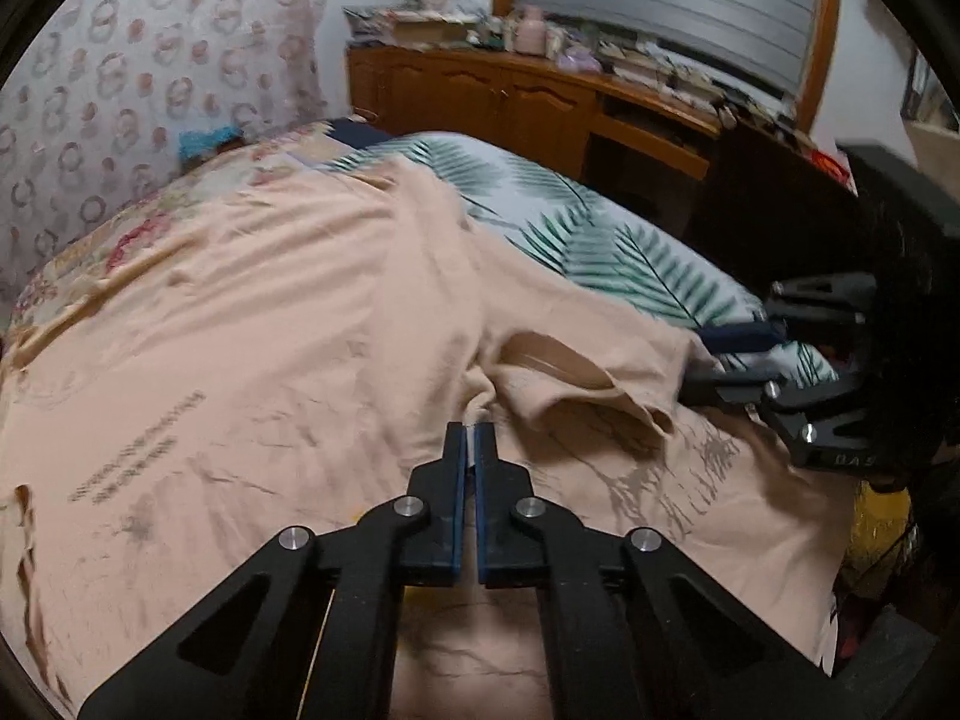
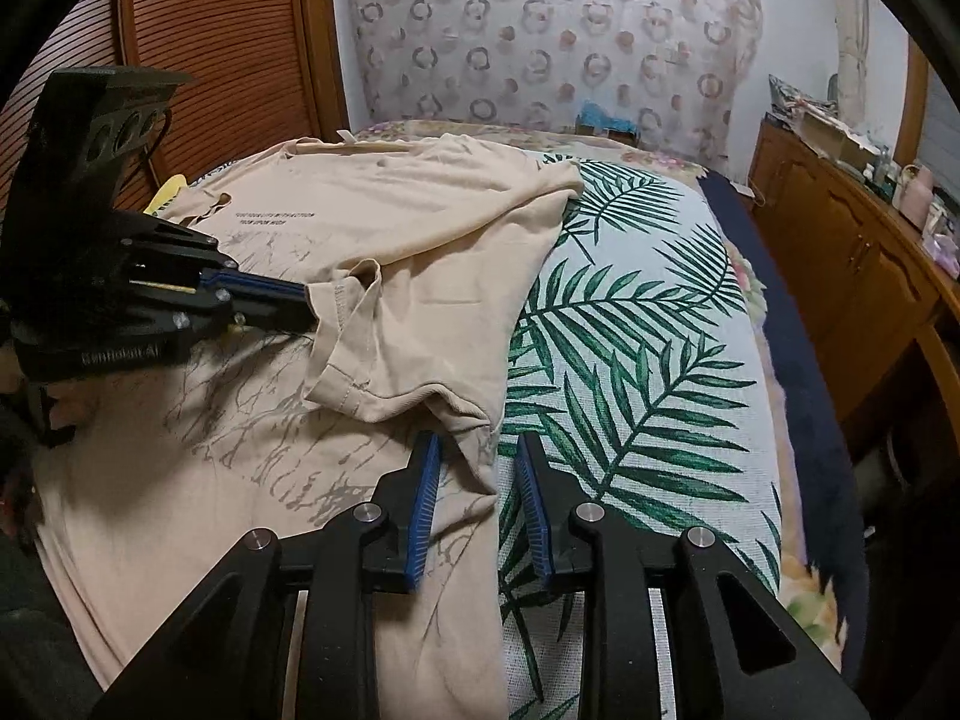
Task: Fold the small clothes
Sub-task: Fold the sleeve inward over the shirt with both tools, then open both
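A beige T-shirt (image 1: 270,330) with grey print lies spread on the bed, one short sleeve (image 2: 384,348) folded in over the body. My left gripper (image 1: 471,429) is shut, its blue-padded tips pinching a pucker of the sleeve fabric; the right wrist view shows the left gripper (image 2: 306,300) gripping the sleeve hem. My right gripper (image 2: 477,447) stands open at the shirt's side edge, with the sleeve's corner and the shirt edge lying between its fingers (image 2: 426,480), not pressed. The left wrist view has the right gripper (image 1: 714,363) at the far right, by the sleeve end.
A white bedspread with green palm leaves (image 2: 630,360) lies under the shirt, to its right. A wooden cabinet (image 2: 840,276) cluttered on top runs along the bed's right side. A ring-patterned curtain (image 2: 540,42) hangs at the back, and a slatted wooden door (image 2: 210,30) stands at the left.
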Motion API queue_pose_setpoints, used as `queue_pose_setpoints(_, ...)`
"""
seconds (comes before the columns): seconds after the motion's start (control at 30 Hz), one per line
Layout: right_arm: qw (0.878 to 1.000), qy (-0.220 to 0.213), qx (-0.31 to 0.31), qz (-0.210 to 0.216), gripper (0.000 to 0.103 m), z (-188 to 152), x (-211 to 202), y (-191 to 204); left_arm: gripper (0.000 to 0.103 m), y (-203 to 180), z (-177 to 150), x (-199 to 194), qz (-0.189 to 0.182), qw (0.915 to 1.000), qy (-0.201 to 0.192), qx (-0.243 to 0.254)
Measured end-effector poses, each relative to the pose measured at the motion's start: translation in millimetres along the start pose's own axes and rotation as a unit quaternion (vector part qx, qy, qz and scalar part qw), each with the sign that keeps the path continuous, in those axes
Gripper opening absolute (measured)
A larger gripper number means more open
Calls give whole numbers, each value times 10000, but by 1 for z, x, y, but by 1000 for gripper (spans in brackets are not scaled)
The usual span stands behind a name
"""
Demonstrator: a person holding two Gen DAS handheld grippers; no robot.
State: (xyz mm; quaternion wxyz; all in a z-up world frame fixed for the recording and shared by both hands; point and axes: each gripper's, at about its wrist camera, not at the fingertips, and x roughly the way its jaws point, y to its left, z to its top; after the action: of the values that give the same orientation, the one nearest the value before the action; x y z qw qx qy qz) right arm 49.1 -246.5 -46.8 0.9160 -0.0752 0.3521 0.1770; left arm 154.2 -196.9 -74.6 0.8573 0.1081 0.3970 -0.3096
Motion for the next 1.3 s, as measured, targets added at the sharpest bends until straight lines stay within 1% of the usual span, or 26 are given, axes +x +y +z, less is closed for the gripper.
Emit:
queue_pose_setpoints(0.2,10000,-1,18,9,28,0,1,0,2,31,10,-33,243,9973,-556,-423)
queue_pose_setpoints(0.33,10000,-7,73,51,28,-1,1,-1,2,50,18,-47,397,9946,-756,-588)
queue_pose_setpoints(0.43,9998,1,92,150,28,0,0,-3,2,62,19,-49,473,9932,-806,-693)
queue_pose_setpoints(0.5,9997,-108,156,173,28,1,-5,-4,2,71,18,-47,546,9925,-795,-752)
queue_pose_setpoints(0.57,9990,-184,225,343,28,3,-8,-5,2,80,17,-43,606,9919,-730,-839)
queue_pose_setpoints(0.67,9992,-242,125,302,28,9,-11,-1,2,89,13,-34,663,9918,-573,-930)
queue_pose_setpoints(0.77,9993,-243,45,279,28,18,-7,1,2,91,7,-31,714,9911,-548,-981)
queue_pose_setpoints(0.9,9995,-182,-34,265,28,28,6,5,2,94,3,-39,770,9899,-617,-1021)
queue_pose_setpoints(1.03,9996,-91,-142,247,28,42,22,5,2,101,2,-51,963,9881,-696,-980)
queue_pose_setpoints(1.07,9995,-68,-163,243,28,45,26,4,2,103,2,-56,1068,9871,-733,-945)
queue_pose_setpoints(1.13,9995,-14,-167,255,32,54,37,0,2,108,1,-61,1140,9862,-753,-940)
queue_pose_setpoints(1.17,9996,4,-151,253,36,58,41,-2,3,111,0,-65,1151,9858,-765,-954)
queue_pose_setpoints(1.2,9996,15,-124,257,38,62,46,-5,3,115,-2,-68,1176,9853,-768,-974)
queue_pose_setpoints(1.27,9995,61,-97,280,38,72,57,-10,10,123,-5,-74,1291,9835,-778,-999)
queue_pose_setpoints(1.3,9996,79,-101,256,38,76,63,-12,22,127,-7,-77,1330,9828,-793,-1010)
